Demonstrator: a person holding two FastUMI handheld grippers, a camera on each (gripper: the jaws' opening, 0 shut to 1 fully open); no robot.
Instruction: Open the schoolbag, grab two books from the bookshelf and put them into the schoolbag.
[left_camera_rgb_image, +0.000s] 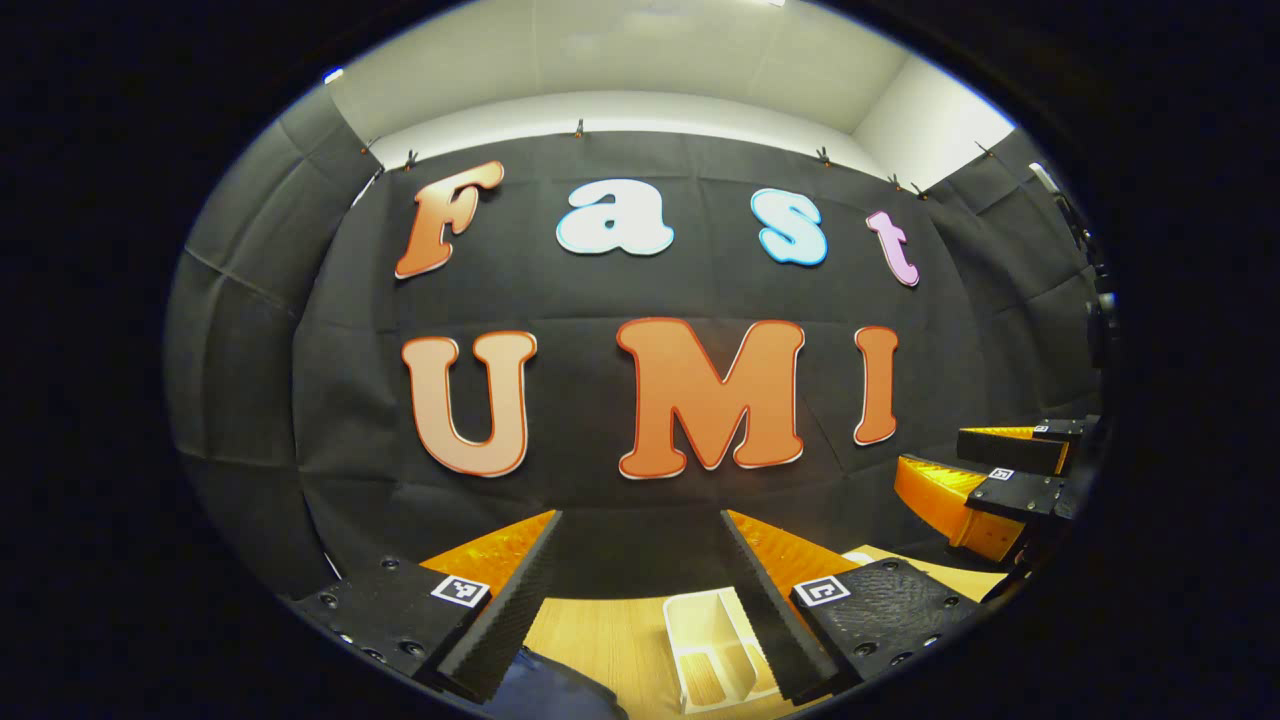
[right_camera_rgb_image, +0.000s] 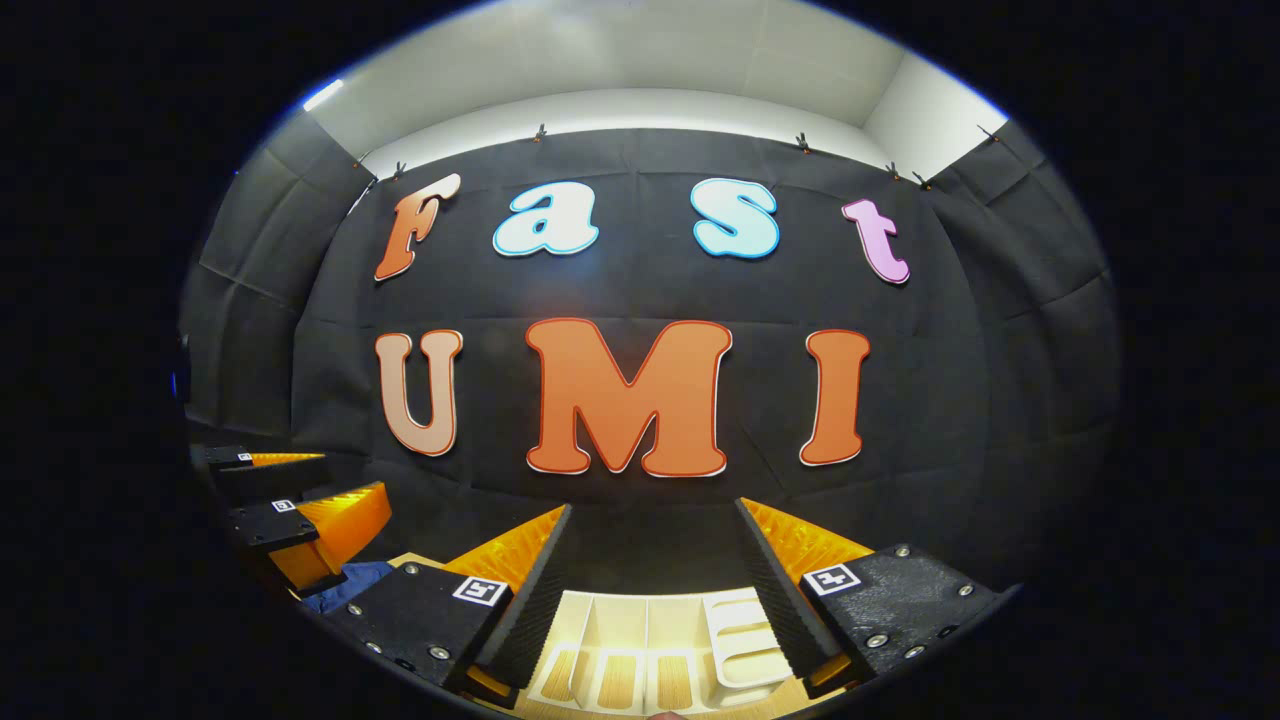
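My left gripper (left_camera_rgb_image: 640, 515) stands open and empty, pointing at the booth wall above the wooden table (left_camera_rgb_image: 600, 630). Just below its fingers lie a white slotted bookshelf (left_camera_rgb_image: 712, 640) and a corner of the dark blue schoolbag (left_camera_rgb_image: 555, 692). In the right gripper view, my right gripper (right_camera_rgb_image: 652, 508) is also open with nothing between its fingers, and the white bookshelf (right_camera_rgb_image: 645, 650) sits directly under it, its dividers showing table wood through the slots. A bit of the blue schoolbag (right_camera_rgb_image: 350, 585) peeks out at the lower left. Each gripper appears beside the other: right gripper (left_camera_rgb_image: 930, 458), left gripper (right_camera_rgb_image: 355, 475).
The black cloth wall closes off the back and both sides of the booth. The wooden table (right_camera_rgb_image: 600, 700) runs along the bottom edge under both grippers. The two grippers are held side by side at about the same height.
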